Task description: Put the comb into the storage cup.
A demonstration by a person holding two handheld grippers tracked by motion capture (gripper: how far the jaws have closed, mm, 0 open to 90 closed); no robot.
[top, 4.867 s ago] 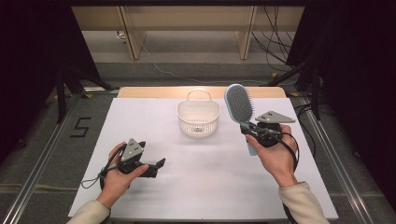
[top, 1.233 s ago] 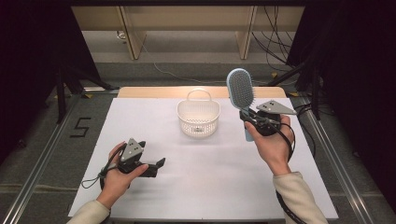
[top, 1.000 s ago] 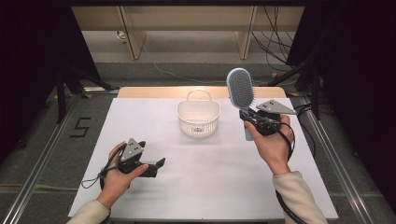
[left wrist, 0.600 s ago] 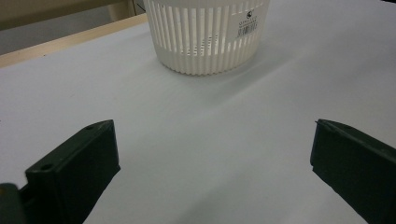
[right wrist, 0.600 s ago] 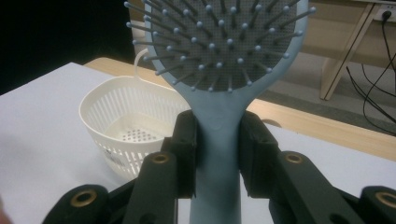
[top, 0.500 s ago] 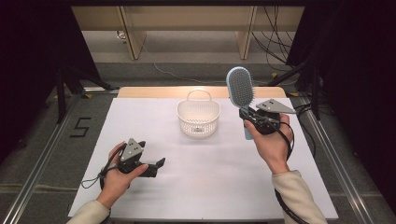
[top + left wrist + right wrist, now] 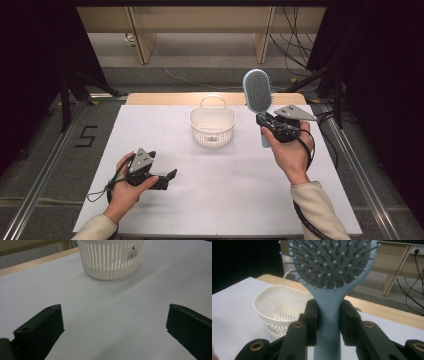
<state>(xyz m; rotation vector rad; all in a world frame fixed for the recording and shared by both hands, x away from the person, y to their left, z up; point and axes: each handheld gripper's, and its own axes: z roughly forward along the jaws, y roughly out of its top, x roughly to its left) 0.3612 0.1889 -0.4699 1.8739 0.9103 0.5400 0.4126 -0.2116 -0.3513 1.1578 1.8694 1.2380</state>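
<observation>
Right gripper view's top edge crops the hairbrush [image 7: 329, 270].

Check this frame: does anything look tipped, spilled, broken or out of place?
Nothing stands out. The white slotted plastic basket stands upright and empty on the white table. The right gripper holds the light-blue paddle hairbrush squarely by its handle, head up. The left gripper is open.

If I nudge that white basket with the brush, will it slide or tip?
The basket is probably light: thin slotted plastic, nothing inside. It would likely slide on the smooth white table. Its base looks narrower than its rim, so a high push from the hairbrush might tip it.
</observation>
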